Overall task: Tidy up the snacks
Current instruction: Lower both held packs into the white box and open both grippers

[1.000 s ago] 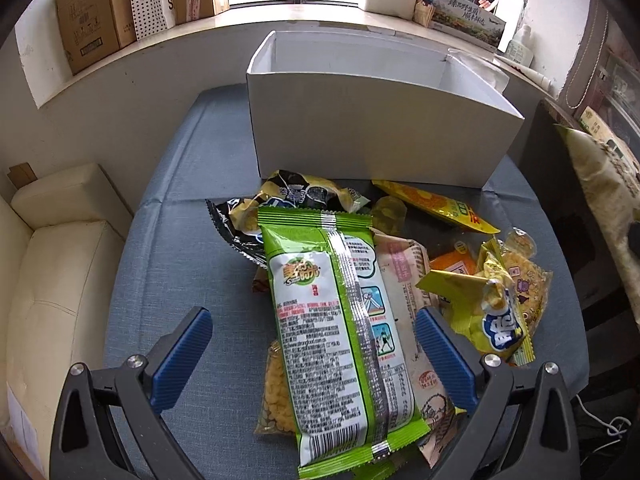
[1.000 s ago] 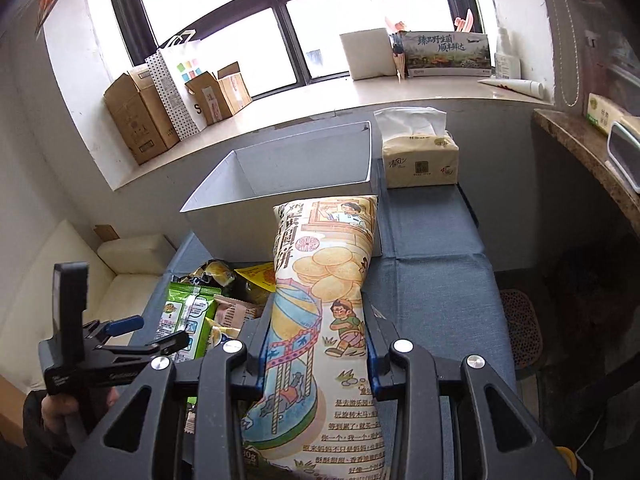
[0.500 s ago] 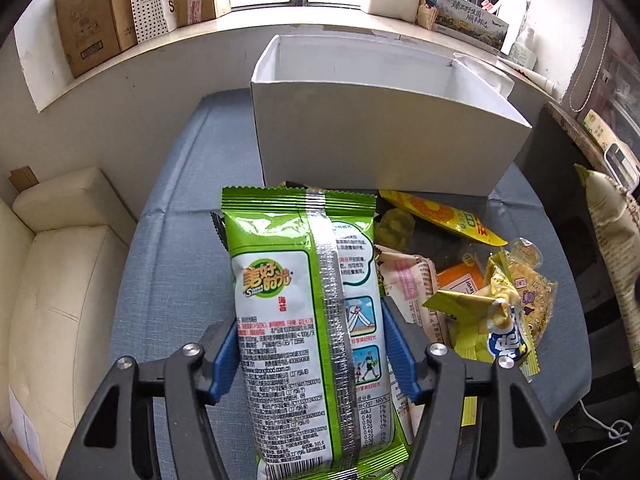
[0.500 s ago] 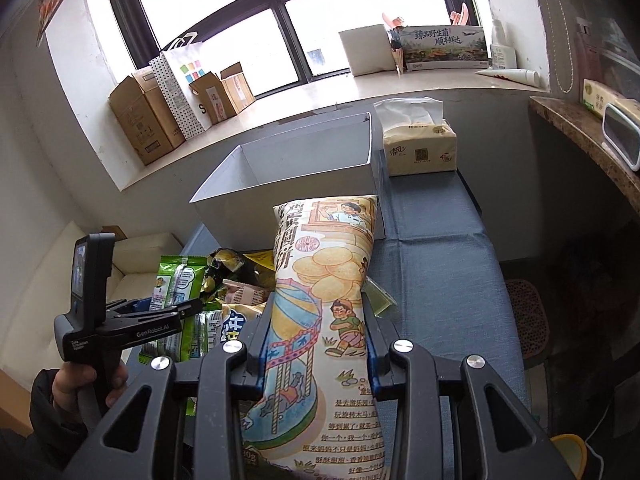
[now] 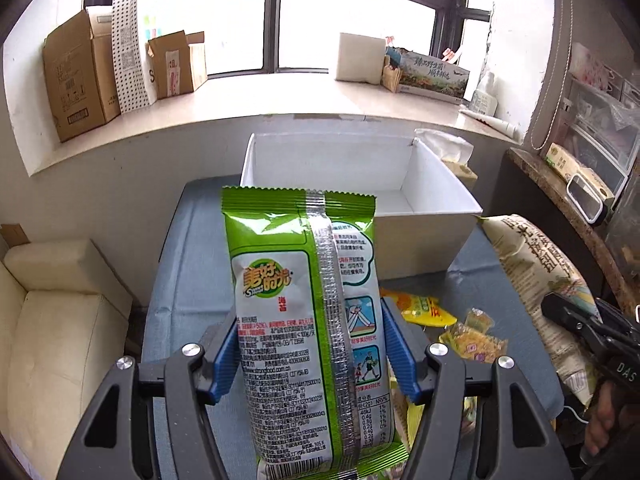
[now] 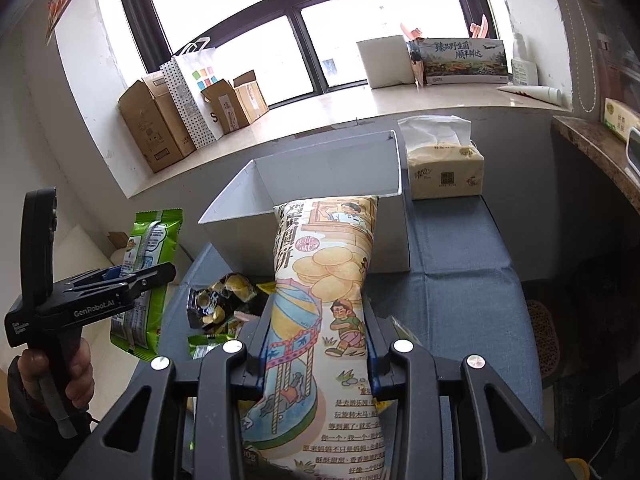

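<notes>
My left gripper (image 5: 308, 348) is shut on a green snack bag (image 5: 304, 320), held upright above the table with its blue pads (image 5: 226, 356) squeezing both sides. The same green bag (image 6: 148, 276) and left gripper (image 6: 148, 274) appear at the left of the right wrist view. My right gripper (image 6: 316, 344) is shut on a tall cream chip bag (image 6: 320, 304) printed with cartoons; that chip bag (image 5: 536, 280) shows at the right of the left wrist view. A white open box (image 5: 440, 196) stands behind both bags. Loose snack packets (image 5: 472, 340) lie on the blue tabletop (image 5: 188, 280).
A tissue pack (image 6: 444, 168) sits right of the white box (image 6: 392, 152). Cardboard boxes (image 6: 156, 128) and a dotted paper bag (image 6: 188, 96) line the windowsill. A cream sofa (image 5: 56, 340) lies left of the table. A person's hand (image 6: 76, 372) grips the left tool's handle.
The left gripper closed on the green bag and lifted it off the pile, so the view now tilts up to the window. The right gripper kept its hold on the chip bag.
</notes>
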Action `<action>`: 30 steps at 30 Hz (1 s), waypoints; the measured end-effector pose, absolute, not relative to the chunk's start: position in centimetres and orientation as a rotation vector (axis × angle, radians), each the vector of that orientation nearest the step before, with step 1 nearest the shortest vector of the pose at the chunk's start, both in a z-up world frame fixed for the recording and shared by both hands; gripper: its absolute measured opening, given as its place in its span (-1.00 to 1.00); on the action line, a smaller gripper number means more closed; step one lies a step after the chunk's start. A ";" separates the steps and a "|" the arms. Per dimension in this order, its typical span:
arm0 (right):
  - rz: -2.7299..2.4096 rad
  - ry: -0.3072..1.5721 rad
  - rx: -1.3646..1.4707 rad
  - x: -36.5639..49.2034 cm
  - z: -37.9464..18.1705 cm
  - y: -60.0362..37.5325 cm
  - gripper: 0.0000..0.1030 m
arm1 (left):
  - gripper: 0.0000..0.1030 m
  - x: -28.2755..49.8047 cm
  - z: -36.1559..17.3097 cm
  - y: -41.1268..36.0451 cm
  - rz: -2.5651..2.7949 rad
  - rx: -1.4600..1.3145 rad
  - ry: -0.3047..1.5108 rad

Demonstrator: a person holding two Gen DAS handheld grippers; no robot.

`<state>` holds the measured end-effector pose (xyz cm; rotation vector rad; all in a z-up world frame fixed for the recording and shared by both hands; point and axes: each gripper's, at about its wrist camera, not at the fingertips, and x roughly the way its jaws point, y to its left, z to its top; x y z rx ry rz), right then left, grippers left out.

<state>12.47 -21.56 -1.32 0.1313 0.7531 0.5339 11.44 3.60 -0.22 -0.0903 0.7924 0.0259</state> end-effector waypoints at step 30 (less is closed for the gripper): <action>0.425 0.887 0.158 37.4 -3.5 -15.1 0.95 | 1.00 35.6 -5.0 4.3 0.047 -0.051 0.949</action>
